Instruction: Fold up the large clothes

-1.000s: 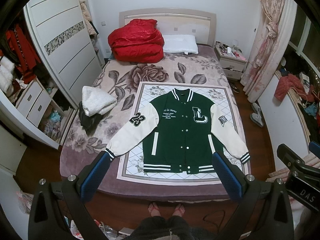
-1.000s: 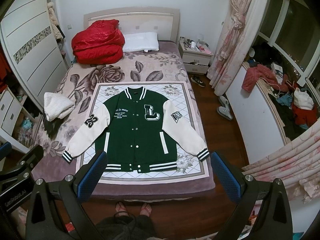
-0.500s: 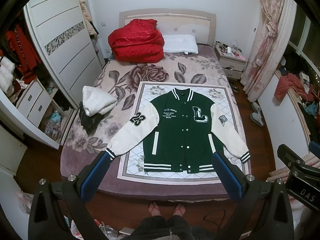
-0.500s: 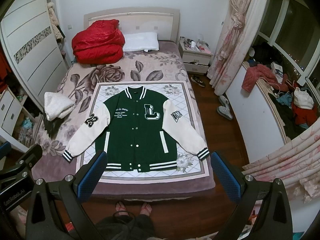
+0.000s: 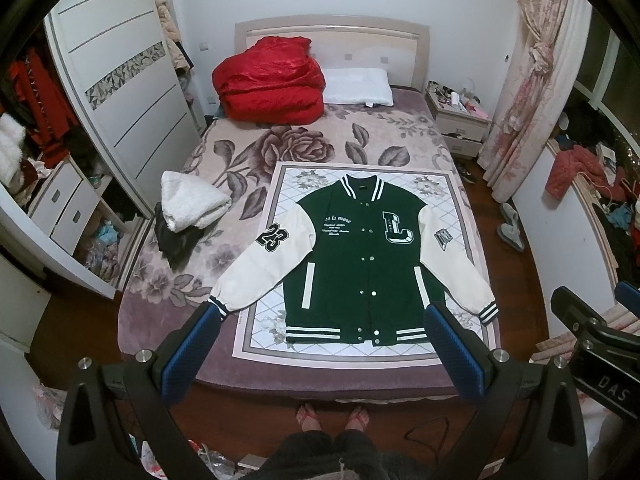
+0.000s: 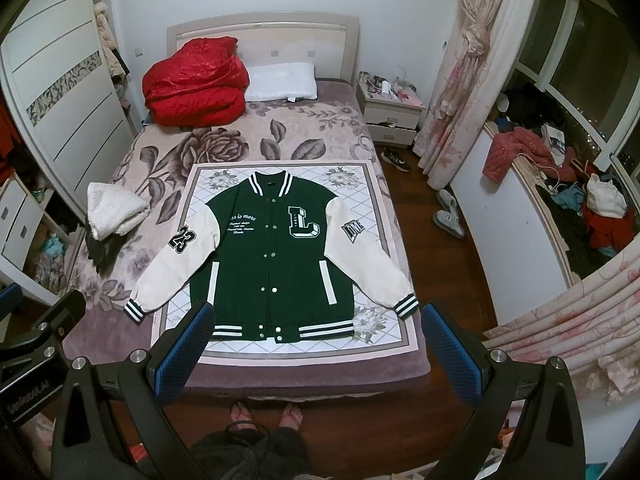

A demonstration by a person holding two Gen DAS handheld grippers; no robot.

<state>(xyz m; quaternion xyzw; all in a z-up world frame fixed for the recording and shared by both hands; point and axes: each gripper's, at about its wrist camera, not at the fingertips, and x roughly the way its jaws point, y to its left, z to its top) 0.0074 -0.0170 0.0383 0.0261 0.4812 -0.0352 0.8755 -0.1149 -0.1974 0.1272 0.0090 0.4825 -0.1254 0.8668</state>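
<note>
Nothing has shifted since a second ago: I hold the left gripper and right gripper spread wide and empty above the bed's foot, where the varsity jacket lies flat on a quilted mat, looking thick and floppy, so I'd pinch the ribbed cuffs.

jacket flat, buttoned, sleeves spread on mat | left gripper jaws wide, empty

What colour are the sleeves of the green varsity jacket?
Cream white sleeves, with striped black-and-white cuffs; clearest in the right wrist view.
</note>
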